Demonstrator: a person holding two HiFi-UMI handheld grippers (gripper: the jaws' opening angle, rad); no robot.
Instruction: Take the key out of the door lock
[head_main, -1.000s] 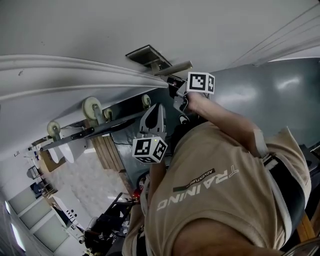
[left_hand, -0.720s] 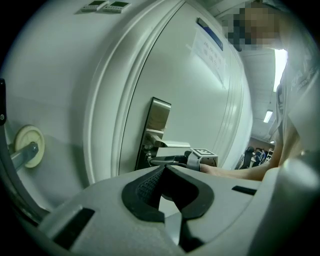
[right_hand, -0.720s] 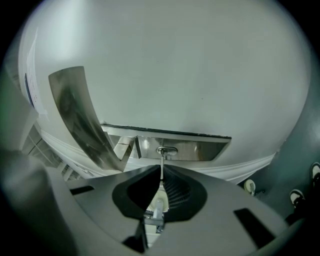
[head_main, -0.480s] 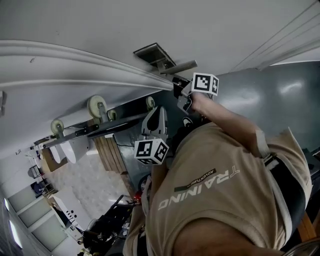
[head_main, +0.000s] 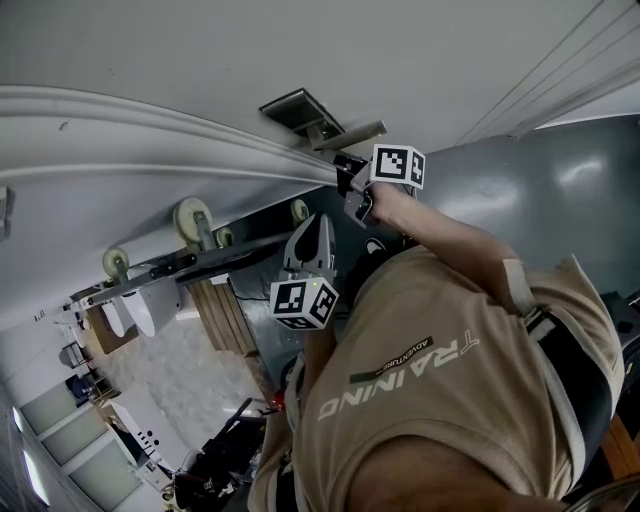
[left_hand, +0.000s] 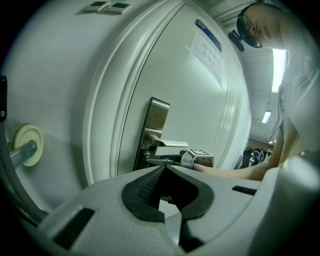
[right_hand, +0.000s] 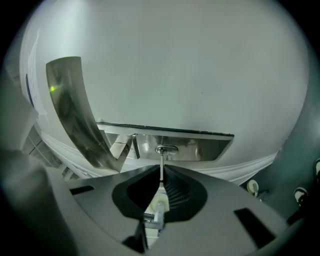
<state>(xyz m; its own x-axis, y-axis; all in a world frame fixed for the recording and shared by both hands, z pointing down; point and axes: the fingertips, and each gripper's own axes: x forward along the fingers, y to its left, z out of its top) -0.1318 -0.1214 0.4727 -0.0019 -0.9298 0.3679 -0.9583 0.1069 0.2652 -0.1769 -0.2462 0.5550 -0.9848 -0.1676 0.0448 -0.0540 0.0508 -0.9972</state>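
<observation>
The steel lock plate (right_hand: 175, 146) sits on the white door (right_hand: 190, 75), with the lever handle (right_hand: 75, 110) to its left. A thin key (right_hand: 161, 167) runs from the keyhole (right_hand: 166, 149) down between the jaws of my right gripper (right_hand: 161, 181), which is shut on it; the key's pale head (right_hand: 159, 205) lies behind the pads. In the head view the right gripper (head_main: 345, 177) is up at the lock plate (head_main: 300, 108). My left gripper (head_main: 318, 228) hangs lower and apart from the door, shut and holding nothing. The left gripper view shows the lock plate (left_hand: 152, 131) and the right gripper (left_hand: 167, 160) from the side.
The door frame (head_main: 150, 130) runs along the left. Round rollers (head_main: 190, 215) on a dark rail (head_main: 180, 262) sit below it. A paper notice (left_hand: 207, 50) is stuck on the door. Grey floor (head_main: 540, 190) lies to the right. My own shirt (head_main: 440, 370) fills the lower view.
The view shifts a little; both grippers keep their places relative to the lock, and the right one stays shut on the key.
</observation>
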